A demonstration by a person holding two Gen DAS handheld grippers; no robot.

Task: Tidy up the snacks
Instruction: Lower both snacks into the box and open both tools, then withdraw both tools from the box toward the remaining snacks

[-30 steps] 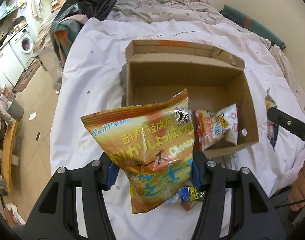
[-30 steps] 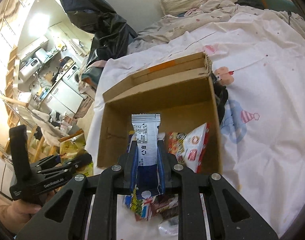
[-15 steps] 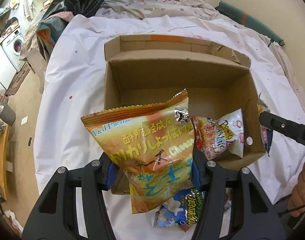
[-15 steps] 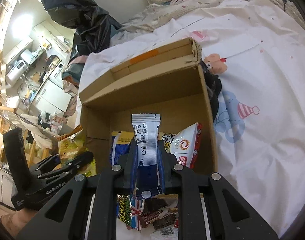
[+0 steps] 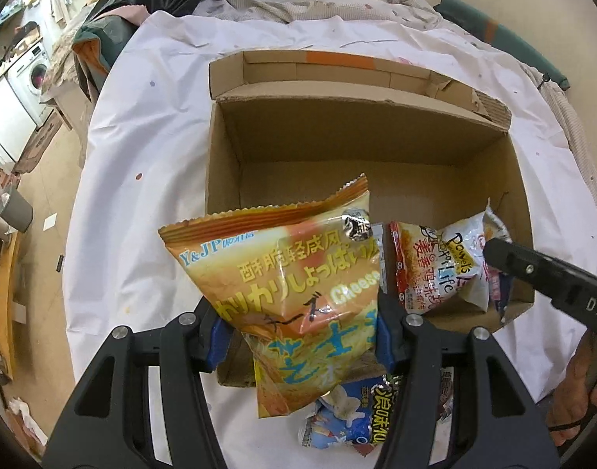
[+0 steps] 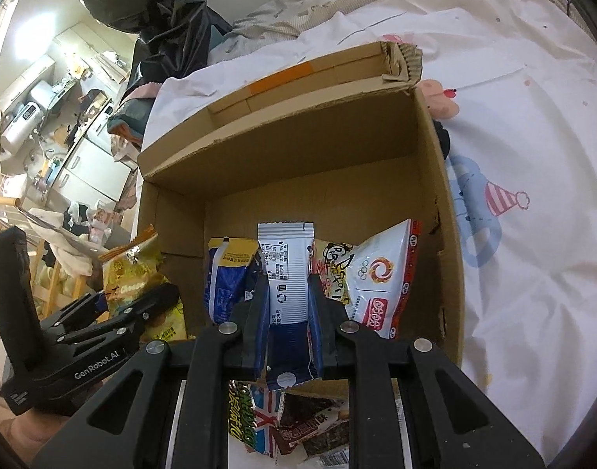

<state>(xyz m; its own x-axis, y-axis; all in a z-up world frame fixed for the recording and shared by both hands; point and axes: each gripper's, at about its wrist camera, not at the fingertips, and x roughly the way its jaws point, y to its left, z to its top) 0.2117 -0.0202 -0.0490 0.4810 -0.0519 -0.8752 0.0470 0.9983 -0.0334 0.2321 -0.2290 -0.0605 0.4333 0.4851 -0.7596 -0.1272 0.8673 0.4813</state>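
Cardboard box (image 6: 450, 234) w/ white-red snack bag (image 6: 380, 289) inside.

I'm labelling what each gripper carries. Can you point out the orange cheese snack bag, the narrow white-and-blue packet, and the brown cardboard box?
Orange cheese snack bag (image 5: 294, 285): left wrist view, printed front.
Narrow white-and-blue packet (image 6: 284, 273): right wrist view, white upper half.
Brown cardboard box (image 5: 337, 133): left wrist view, inner far wall.

**Black two-finger grippers, silver screws, blue pads**

The left gripper (image 5: 298, 332) is matte black plastic with angular, open-framed arms, round silver screws at the joints and blue pads inside its fingers. The right gripper (image 6: 288, 312) is built the same. White lettering reads "GenRobot.AI" on one body, "DAS" on the other. A bare hand (image 5: 576, 402) grips a handle.
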